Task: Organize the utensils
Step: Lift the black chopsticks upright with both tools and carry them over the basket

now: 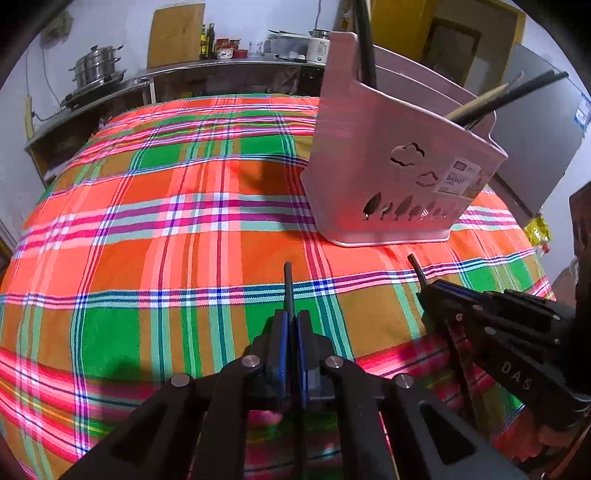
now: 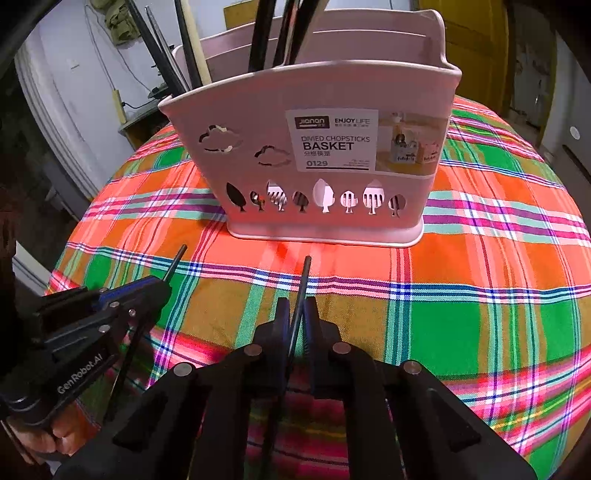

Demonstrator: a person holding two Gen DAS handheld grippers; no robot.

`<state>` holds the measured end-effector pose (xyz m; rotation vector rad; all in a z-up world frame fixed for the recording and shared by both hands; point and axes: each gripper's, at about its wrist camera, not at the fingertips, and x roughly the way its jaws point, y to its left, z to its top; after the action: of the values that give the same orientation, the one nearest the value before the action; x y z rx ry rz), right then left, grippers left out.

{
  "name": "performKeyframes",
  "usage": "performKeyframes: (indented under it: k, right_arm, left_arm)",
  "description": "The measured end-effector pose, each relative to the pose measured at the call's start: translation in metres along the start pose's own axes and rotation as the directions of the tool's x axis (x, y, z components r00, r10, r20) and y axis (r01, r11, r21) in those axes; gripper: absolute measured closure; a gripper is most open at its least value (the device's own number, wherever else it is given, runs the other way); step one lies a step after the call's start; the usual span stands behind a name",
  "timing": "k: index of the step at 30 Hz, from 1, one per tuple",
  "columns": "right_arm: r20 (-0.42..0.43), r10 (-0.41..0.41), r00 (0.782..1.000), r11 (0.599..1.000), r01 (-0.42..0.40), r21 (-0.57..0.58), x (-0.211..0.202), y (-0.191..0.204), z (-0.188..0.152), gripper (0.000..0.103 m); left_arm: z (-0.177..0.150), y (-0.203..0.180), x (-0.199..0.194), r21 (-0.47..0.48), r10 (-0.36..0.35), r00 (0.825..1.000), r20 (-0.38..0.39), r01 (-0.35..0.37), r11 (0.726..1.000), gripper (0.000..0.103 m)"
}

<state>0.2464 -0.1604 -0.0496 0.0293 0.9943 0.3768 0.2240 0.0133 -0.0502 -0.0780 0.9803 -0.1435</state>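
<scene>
Where the plaid cloth (image 2: 480, 295) runs far, my pink basket (image 2: 258, 122) stands, dark chopsticks (image 2: 266, 33) and a pale one upright in its back compartments; forks show through front cutouts. Left gripper (image 1: 291, 325) and right gripper (image 2: 299, 314) each pinch a black chopstick (image 1: 288, 284); lower ends hidden.

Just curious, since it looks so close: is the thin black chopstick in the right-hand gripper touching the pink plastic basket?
Apart. The right wrist view shows the chopstick tip ending short of the basket, with checked tablecloth between them.
</scene>
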Motion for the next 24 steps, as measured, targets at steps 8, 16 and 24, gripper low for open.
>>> performKeyframes:
  k: [8,16,24]
  right_arm:
    - [0.034,0.040,0.999,0.999,-0.040,0.017,-0.022,-0.004,-0.002,0.097]
    - [0.117,0.059,0.991,0.998,-0.059,-0.001,-0.067,-0.002,0.007,0.097]
    - [0.224,0.066,0.972,0.998,-0.067,-0.006,-0.118,-0.002,0.022,0.098]
  left_arm:
    - [0.006,0.010,-0.011,-0.028,-0.030,0.999,-0.015,0.029,0.999,0.098]
    - [0.020,0.011,-0.063,-0.028,-0.074,0.994,0.082,0.076,0.997,0.099]
    - [0.040,-0.001,-0.121,-0.005,-0.104,0.976,0.190,0.107,0.994,0.099]
